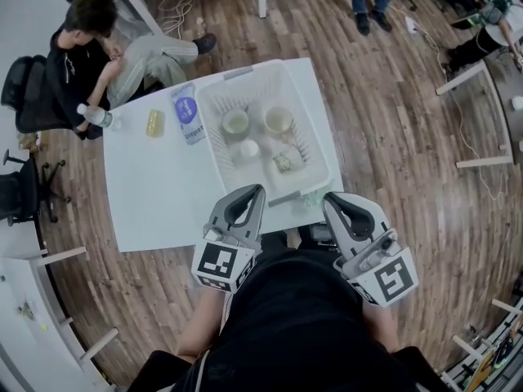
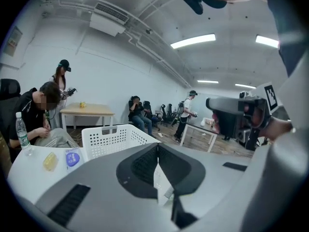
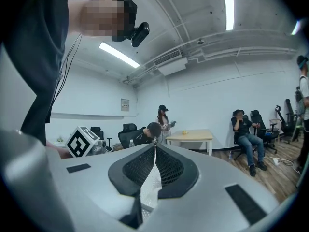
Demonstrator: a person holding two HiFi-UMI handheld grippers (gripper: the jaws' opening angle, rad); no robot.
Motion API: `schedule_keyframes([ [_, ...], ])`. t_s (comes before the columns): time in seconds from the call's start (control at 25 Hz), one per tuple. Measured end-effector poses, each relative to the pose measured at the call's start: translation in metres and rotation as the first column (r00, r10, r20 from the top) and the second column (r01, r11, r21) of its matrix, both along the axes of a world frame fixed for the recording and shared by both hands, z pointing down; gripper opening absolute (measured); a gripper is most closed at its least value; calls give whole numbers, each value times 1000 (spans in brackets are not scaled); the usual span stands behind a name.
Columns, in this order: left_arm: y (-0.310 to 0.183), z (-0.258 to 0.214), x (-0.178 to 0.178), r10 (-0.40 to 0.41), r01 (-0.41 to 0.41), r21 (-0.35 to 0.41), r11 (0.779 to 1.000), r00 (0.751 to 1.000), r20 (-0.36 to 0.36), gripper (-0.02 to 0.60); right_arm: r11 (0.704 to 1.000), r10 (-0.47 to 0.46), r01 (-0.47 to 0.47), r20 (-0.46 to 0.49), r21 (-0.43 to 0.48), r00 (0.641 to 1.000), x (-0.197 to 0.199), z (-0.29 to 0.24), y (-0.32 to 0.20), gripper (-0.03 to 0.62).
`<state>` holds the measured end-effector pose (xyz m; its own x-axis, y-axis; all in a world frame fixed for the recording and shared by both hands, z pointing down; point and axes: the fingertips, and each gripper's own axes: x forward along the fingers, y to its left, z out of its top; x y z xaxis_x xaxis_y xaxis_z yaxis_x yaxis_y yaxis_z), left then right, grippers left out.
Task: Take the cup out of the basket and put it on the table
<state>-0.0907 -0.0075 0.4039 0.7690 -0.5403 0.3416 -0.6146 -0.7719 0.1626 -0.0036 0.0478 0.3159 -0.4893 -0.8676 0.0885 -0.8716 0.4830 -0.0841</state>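
A white perforated basket (image 1: 237, 73) stands on the white table (image 1: 163, 186), toward its right side. Two cups stand upright inside it: a greenish cup (image 1: 235, 122) on the left and a tan cup (image 1: 279, 119) on the right. In front of them lie a small white object (image 1: 249, 149) and a small patterned item (image 1: 283, 162). My left gripper (image 1: 257, 189) hovers at the basket's near edge, shut and holding nothing. Just off the basket's near right corner is my right gripper (image 1: 330, 196), also shut and with nothing in it. In the left gripper view the basket (image 2: 113, 137) lies ahead of the closed left gripper (image 2: 157, 145).
A blue packet (image 1: 188, 113), a yellow item (image 1: 154, 122) and a water bottle (image 1: 96, 115) sit on the table left of the basket. A seated person (image 1: 90, 39) is at the table's far left corner. Office chairs and other tables stand around on the wooden floor.
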Motion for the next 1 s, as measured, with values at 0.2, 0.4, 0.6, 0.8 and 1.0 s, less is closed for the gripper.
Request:
schedule_keyframes([
  [0.2,-18,21,30,87,-90,7,996,982,166,8,999,54,-54,-3,-9,999,25,1,1,26],
  [0.4,-39,54,57,181,-186,-17,982,925,334,61,991,126,-126,-1,-33,992,52,7,10,26],
  [0.6,-51,103,84,314,-280,-143,949,839,445,159,984,174,-173,28,-50,984,79,11,18,26],
  [0.8,-53,157,99,452,-304,-360,882,763,463,260,978,201,-198,46,-67,978,100,17,22,26],
  [1.0,-54,211,103,526,-291,-468,835,673,520,300,972,225,-220,59,-77,973,120,21,26,26],
])
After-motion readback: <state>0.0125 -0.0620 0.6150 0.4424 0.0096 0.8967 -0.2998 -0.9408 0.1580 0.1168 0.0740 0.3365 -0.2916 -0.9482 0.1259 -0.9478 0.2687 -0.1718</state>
